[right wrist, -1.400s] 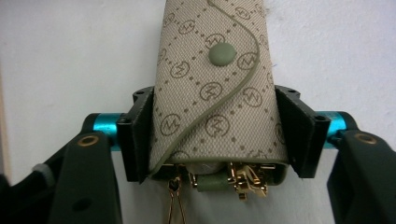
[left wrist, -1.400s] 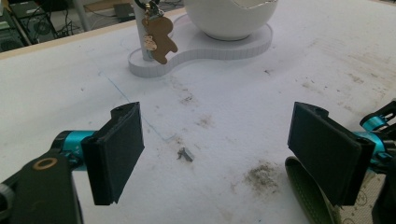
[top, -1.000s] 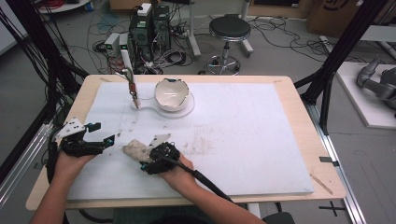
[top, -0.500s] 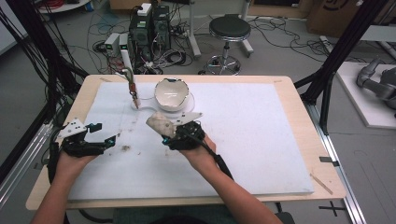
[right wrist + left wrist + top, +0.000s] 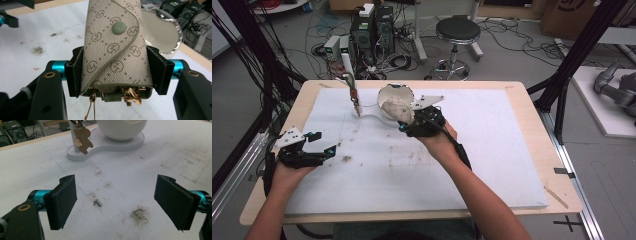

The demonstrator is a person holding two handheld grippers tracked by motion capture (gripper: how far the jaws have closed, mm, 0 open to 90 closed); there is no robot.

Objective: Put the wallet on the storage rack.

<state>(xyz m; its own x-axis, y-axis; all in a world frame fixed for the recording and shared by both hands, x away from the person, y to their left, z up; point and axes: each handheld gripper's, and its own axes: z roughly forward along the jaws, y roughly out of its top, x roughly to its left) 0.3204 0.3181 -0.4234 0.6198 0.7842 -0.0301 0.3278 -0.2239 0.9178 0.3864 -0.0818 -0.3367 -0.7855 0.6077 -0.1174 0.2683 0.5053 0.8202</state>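
Note:
A beige monogrammed key pouch (image 5: 115, 45) with a green snap stands upright between the jaws of my right gripper (image 5: 115, 72), which is shut on it. Gold clasps (image 5: 130, 96) hang from its lower end. In the high view the pouch (image 5: 396, 107) is at the near rim of a white bowl (image 5: 399, 88), held by the right gripper (image 5: 409, 120). My left gripper (image 5: 324, 147) rests low at the table's left. Its jaws are wide open with nothing between them (image 5: 116, 200).
The bowl (image 5: 122, 130) sits on a white base (image 5: 100, 147) whose post carries a gingerbread-man charm (image 5: 83, 140). A white mat (image 5: 492, 150) covers the wooden table, with dirt smudges and a small grey scrap (image 5: 97, 202). Beyond the far edge are cables, computers and a stool (image 5: 457, 30).
My right gripper has carried the pouch from the near left-centre of the mat away from me to the bowl. The left gripper has barely moved.

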